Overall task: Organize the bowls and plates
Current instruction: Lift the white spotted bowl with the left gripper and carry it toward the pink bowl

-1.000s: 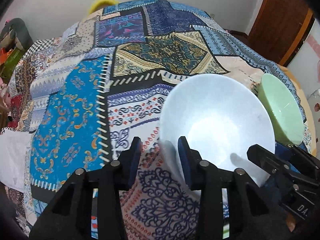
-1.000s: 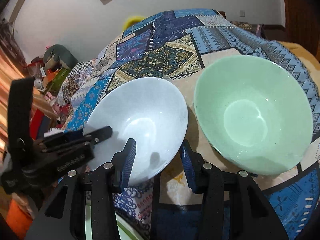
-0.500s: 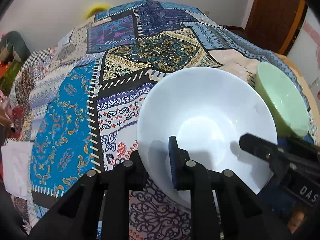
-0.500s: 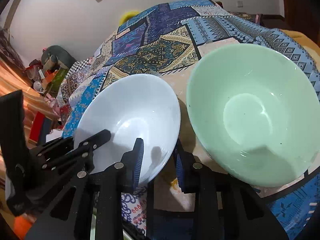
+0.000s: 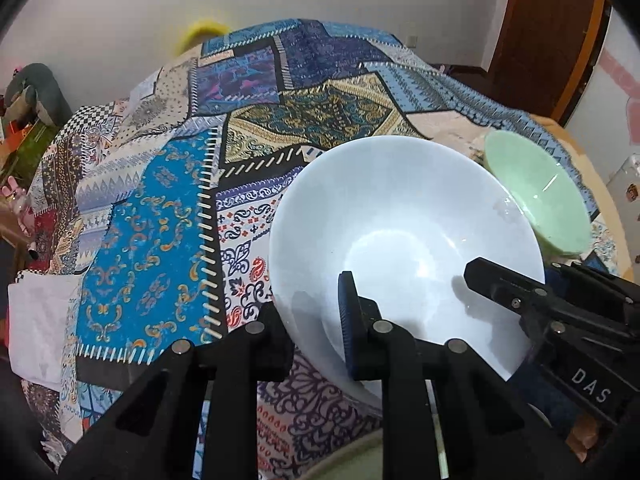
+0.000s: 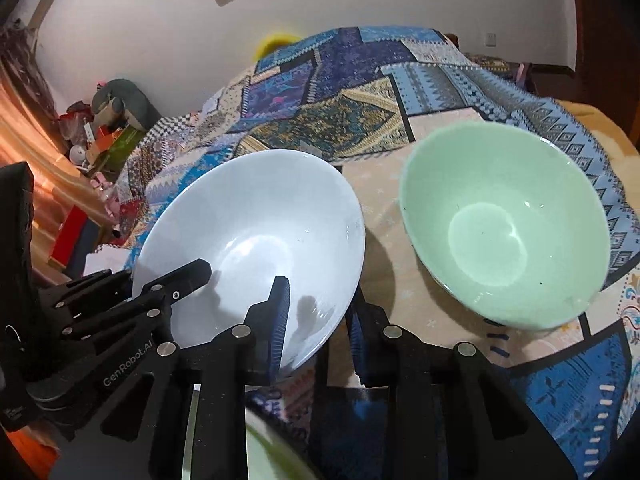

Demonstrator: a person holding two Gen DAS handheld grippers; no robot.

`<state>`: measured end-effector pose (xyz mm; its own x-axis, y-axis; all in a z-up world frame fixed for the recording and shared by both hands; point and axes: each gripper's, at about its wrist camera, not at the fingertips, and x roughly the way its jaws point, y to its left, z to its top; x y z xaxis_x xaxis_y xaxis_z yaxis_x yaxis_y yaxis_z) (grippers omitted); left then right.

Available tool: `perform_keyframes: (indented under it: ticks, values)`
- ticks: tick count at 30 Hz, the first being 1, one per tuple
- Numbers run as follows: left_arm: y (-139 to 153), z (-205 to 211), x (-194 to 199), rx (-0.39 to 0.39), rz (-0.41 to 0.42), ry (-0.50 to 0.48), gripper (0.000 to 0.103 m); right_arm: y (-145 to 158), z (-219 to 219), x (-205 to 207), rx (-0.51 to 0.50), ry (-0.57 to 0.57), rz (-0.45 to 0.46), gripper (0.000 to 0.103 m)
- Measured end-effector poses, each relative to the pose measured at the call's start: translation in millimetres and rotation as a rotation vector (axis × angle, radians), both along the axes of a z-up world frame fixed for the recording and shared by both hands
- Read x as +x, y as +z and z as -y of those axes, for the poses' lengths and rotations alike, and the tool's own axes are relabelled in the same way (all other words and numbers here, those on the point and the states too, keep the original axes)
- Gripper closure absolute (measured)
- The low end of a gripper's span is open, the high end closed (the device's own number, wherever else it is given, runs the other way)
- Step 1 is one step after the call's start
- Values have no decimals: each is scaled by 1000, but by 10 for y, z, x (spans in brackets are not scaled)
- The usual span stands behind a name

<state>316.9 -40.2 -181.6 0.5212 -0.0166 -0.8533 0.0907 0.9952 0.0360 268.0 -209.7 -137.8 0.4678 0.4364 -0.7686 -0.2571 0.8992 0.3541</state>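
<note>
A white bowl (image 5: 404,236) (image 6: 256,224) hangs tilted just above the patchwork cloth, held by its near rim from two sides. My left gripper (image 5: 312,328) is shut on the rim, with one pad inside the bowl and the other under it. My right gripper (image 6: 320,328) is shut on the same rim further right, also with one pad inside. Each wrist view shows the other gripper reaching into the bowl. A pale green bowl (image 6: 500,232) (image 5: 536,200) stands on the cloth to the right, close to the white one and apart from it.
The patchwork cloth (image 5: 160,220) covers the whole surface and runs far back to a white wall. A pale green dish edge (image 6: 272,452) shows blurred at the bottom under the grippers. Clutter (image 6: 104,128) lies on the floor at left. A brown door (image 5: 548,36) stands at right.
Both grippers went from open at the white bowl's near rim to shut on it. The bowl has since tipped up and risen a little off the cloth.
</note>
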Motion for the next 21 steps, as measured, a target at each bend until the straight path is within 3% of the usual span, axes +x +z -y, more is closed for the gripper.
perform_keyframes:
  ticks: [21]
  values:
    - [714, -362, -891, -66, 125, 54, 84, 631, -376, -599, -15, 76, 152, 78]
